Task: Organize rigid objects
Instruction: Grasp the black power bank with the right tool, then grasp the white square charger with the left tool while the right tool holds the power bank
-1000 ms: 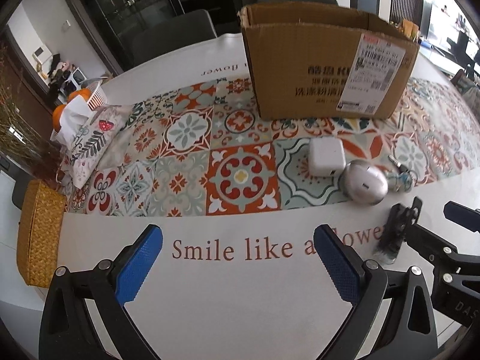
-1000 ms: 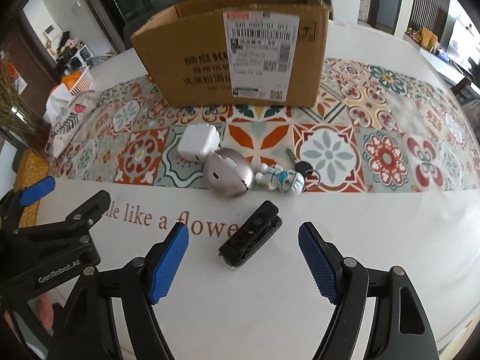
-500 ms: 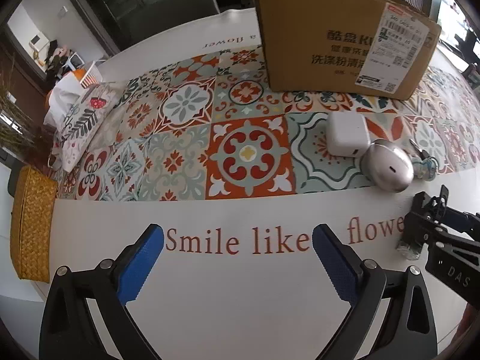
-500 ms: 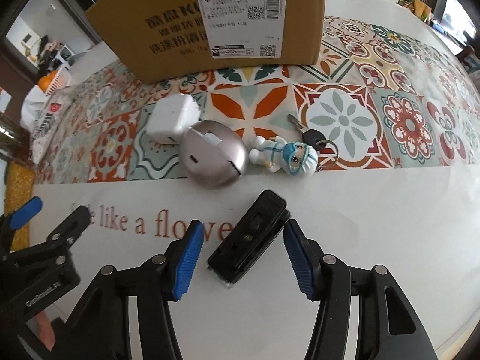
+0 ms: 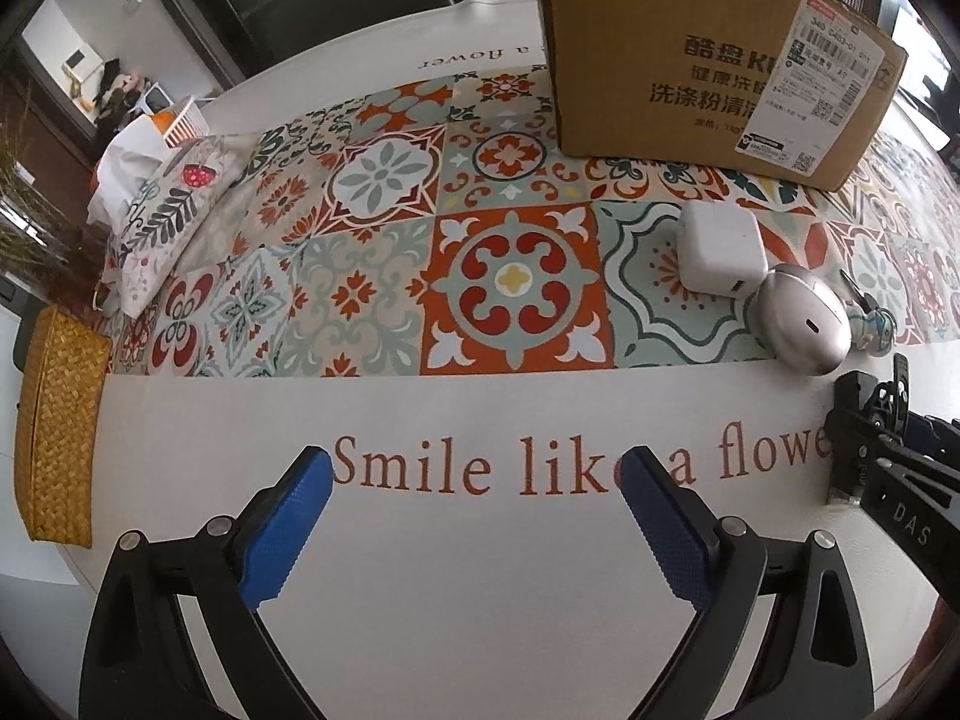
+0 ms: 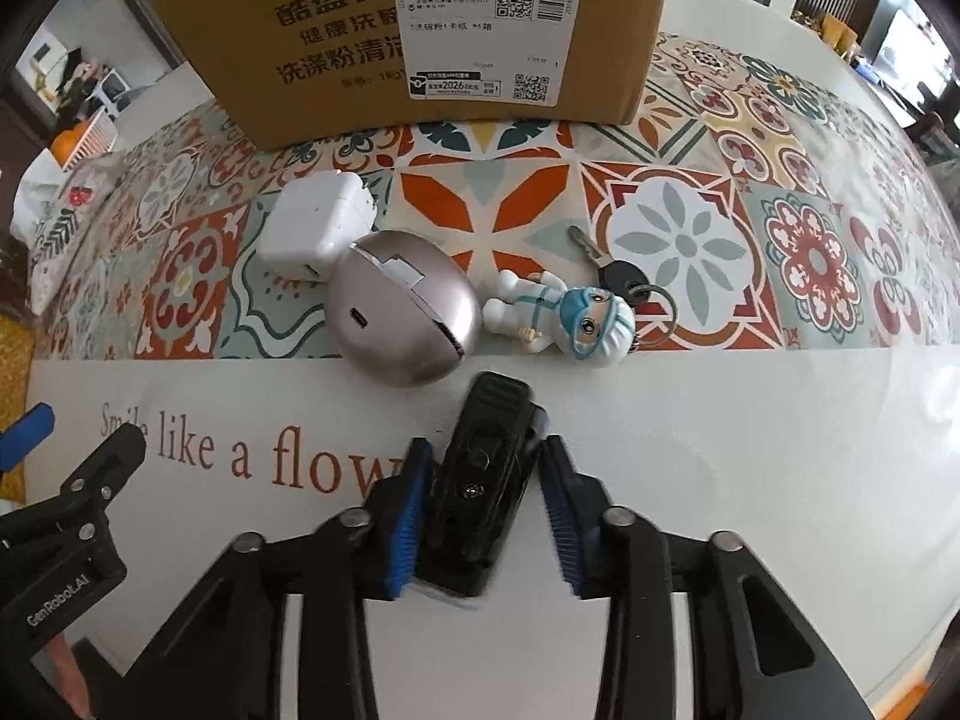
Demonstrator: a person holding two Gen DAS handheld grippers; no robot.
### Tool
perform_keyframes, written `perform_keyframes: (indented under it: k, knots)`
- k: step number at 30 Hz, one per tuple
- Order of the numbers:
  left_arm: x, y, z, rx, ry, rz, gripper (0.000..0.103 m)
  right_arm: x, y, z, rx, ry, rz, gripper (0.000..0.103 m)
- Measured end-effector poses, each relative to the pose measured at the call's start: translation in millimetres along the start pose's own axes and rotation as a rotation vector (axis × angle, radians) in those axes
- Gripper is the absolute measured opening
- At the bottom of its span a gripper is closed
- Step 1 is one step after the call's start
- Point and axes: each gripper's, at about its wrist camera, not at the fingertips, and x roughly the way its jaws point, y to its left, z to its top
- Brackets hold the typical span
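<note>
A black clip-like device (image 6: 483,474) lies on the white tablecloth between the blue pads of my right gripper (image 6: 486,510). The left pad touches it and a small gap shows at the right pad. Beyond it lie a silver egg-shaped case (image 6: 405,312), a white charger (image 6: 318,228), and a small masked figurine (image 6: 564,315) on a key ring with a black key (image 6: 618,276). A cardboard box (image 6: 420,30) stands behind them. My left gripper (image 5: 477,534) is open and empty over the "Smile like a flower" lettering. The case (image 5: 804,318) and charger (image 5: 720,246) also show in the left wrist view.
A patterned tile runner (image 5: 360,252) crosses the table. A floral pouch (image 5: 162,216) and a woven basket (image 5: 57,432) sit at the left edge. The right gripper's body (image 5: 894,480) enters the left wrist view at the far right.
My right gripper has moved forward and narrowed around the black device. My left gripper has moved slightly closer to the lettering and stays open.
</note>
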Motion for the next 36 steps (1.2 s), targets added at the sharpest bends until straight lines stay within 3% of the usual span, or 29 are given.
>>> perform_keyframes:
  k: [12, 21, 29, 36]
  knots:
    - [-11, -25, -2, 0.052, -0.021, -0.050, 0.098, -31, -26, -10, -0.010, -0.040, 0.038, 0.030]
    - [-22, -54, 5, 0.096, -0.053, -0.138, 0.098, -50, -53, -13, 0.009, -0.067, 0.028, 0.030]
    - [-25, -75, 15, 0.092, -0.052, -0.214, 0.091, -55, -73, -8, 0.021, -0.076, 0.022, 0.030]
    - [-26, -82, 43, 0.091, -0.078, -0.196, 0.085, -63, -78, 16, -0.008, -0.106, 0.024, 0.030]
